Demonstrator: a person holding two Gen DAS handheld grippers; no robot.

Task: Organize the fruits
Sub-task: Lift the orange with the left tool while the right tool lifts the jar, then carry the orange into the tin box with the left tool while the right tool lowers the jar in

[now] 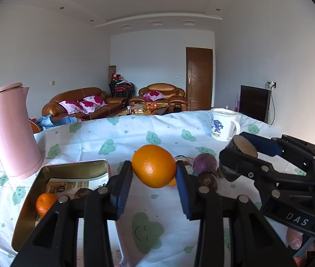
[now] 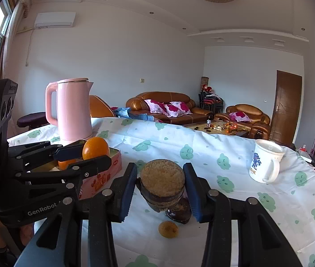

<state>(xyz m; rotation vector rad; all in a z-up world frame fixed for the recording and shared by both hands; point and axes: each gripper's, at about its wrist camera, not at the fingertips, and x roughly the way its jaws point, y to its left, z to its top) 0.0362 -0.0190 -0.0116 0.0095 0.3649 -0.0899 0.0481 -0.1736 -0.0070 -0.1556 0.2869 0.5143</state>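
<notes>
The left hand-held gripper [image 1: 154,173] is clamped on a large orange [image 1: 153,165], held clear above the tabletop [image 1: 135,135] just right of the open tin [image 1: 72,166], which sits in front of the pink kettle [image 1: 10,131]. The right hand-held gripper [image 2: 160,188] holds a dark, rough-skinned fruit with a pale cut face [image 2: 162,183] between its blue pads, also lifted off the cloth. Inside the tin one small mandarin [image 1: 45,203] already lies on a printed sheet, with a dark round thing beside it that I cannot identify, so the sorting has begun but is far from finished. Still loose on the tabletop are a purple round fruit [image 1: 205,162] and a darker one [image 1: 207,181] just in front of it, touching or nearly so, plus a small yellowish fruit [image 2: 168,229] and a dark piece [image 2: 179,213] lying under the right gripper. A white mug [image 1: 223,124] stands well apart near the far edge and seems no part of the job. By my reading, both fruits in hand are on their way to the tin, the orange being nearer; after them, at least four loose pieces remain to be collected.
</notes>
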